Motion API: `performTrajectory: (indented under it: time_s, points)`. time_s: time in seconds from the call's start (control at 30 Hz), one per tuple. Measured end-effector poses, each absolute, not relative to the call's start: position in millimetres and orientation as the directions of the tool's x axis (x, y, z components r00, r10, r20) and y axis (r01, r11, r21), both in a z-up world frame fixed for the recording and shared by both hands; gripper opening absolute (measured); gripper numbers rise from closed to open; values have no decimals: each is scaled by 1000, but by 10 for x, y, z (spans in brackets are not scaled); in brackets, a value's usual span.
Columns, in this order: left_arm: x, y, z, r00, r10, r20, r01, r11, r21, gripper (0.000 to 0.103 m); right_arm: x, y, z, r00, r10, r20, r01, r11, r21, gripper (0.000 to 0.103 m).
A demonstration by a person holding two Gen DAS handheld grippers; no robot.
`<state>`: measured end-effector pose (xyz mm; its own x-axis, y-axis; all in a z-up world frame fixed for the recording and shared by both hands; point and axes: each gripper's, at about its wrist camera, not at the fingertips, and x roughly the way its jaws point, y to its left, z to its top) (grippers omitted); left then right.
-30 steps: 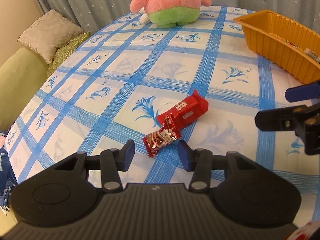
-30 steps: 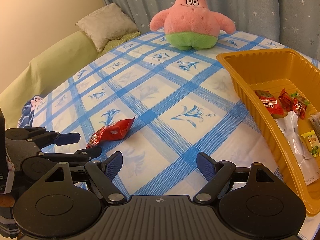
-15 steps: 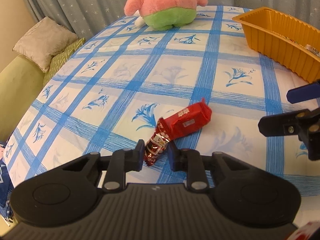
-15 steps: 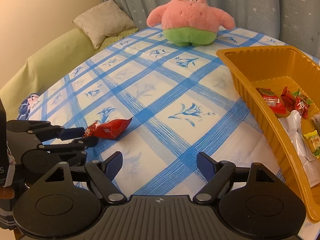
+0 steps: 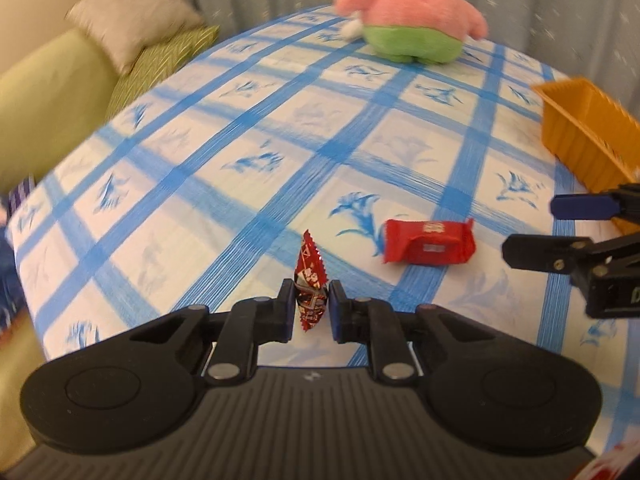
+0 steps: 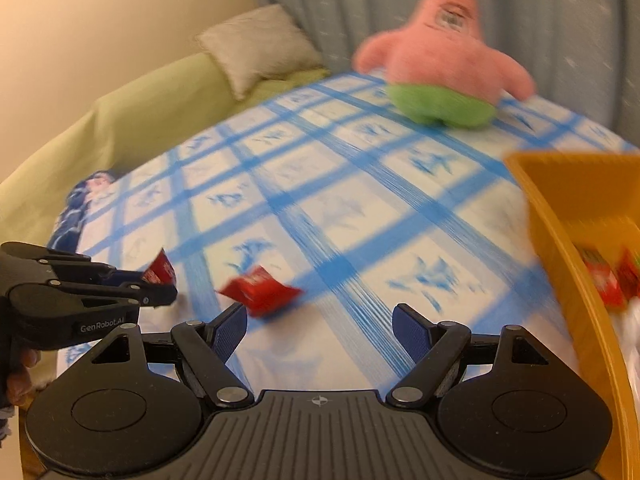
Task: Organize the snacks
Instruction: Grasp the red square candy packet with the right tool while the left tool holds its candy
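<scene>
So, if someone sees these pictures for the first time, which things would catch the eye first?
Probably the big pink and green plush star at the far edge of the blue-checked tablecloth. Next, the left tool, shut on a small red candy wrapper, with a red snack pack lying on the cloth just beyond. The orange tray at the right already holds snacks.

This is a home, most likely a living room. A green sofa (image 6: 132, 120) with a soft grey pillow (image 6: 256, 46) sits at the upper left of the frame, and long blue-grey curtains (image 6: 360, 0) with little stars hang across the top. A pink and green plush toy (image 6: 444, 76) sits at the far end of the tabletop (image 5: 280, 128), which wears a white cloth with blue stripes and flowers.
</scene>
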<state>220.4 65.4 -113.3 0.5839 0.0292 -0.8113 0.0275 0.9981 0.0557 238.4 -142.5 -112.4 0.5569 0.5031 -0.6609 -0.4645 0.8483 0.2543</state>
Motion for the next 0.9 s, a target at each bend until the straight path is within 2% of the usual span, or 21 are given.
performTrajectory:
  time_s: [0.1, 0.17, 0.3, 0.47, 0.63, 0.73, 0.9]
  points:
    - [2193, 765, -1094, 570, 13, -822, -15, 1000, 5, 17, 2466, -1269, -1113, 544, 541, -642, -540, 811, 226, 76]
    - [2179, 807, -1075, 567, 11, -824, -33, 999, -9, 17, 2539, -1149, -1138, 521, 555, -649, -583, 786, 205, 67]
    - [2139, 840, -1058, 565, 16, -825, -49, 999, -14, 17, 2678, -960, -1247, 475, 563, -676, -640, 749, 174, 61]
    - [2100, 871, -1074, 558, 15, -830, -66, 997, -26, 17, 2745, -795, -1372, 433, 555, -710, -685, 715, 141, 45]
    - [2091, 873, -1072, 558, 13, -830, -69, 997, -30, 17, 2709, -714, -1444, 415, 542, -730, -696, 706, 128, 34]
    - [2087, 870, -1068, 558, 12, -829, -66, 997, -30, 17, 2674, -719, -1451, 431, 539, -724, -683, 719, 129, 28]
    - [2058, 807, -1031, 556, 8, -831, -57, 998, -29, 17, 2603, -767, -1397, 444, 538, -716, -663, 735, 141, 26]
